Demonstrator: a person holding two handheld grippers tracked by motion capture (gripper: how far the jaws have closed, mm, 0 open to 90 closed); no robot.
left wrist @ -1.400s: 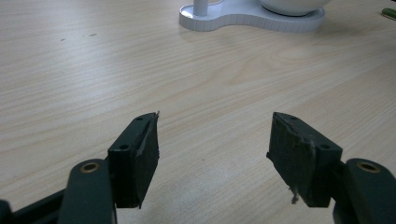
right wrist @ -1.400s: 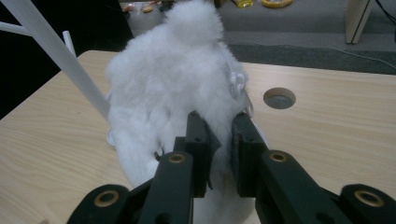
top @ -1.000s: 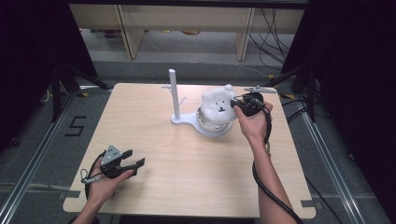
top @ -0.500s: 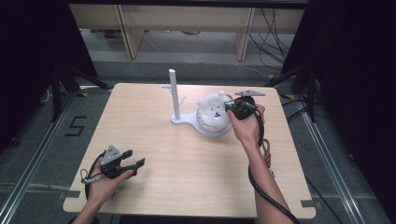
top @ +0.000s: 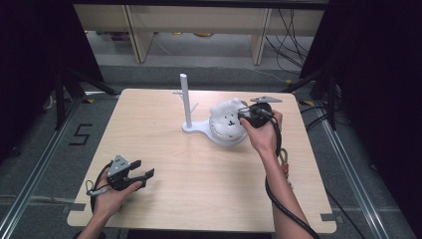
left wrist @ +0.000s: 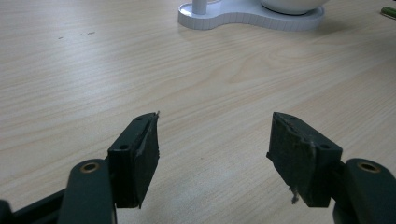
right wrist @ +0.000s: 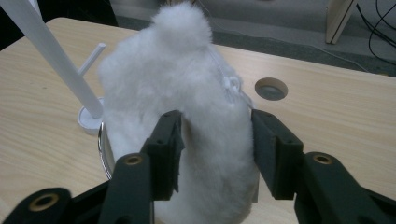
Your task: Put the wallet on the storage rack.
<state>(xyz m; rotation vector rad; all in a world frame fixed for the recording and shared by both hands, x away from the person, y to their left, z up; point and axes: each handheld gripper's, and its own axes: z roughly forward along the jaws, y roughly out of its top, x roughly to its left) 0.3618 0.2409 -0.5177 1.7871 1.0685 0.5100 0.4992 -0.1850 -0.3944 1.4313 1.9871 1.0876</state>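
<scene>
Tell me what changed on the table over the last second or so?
The right gripper slid a little toward the person along the fluffy white toy, and its jaws have just been opening; the toy sits between them, apparently no longer squeezed. The toy stays in the bowl on the white stand. The left gripper kept still, open, near the table's front edge.

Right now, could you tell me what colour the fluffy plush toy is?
White fluffy plush toy, clearest in the right gripper view.
</scene>
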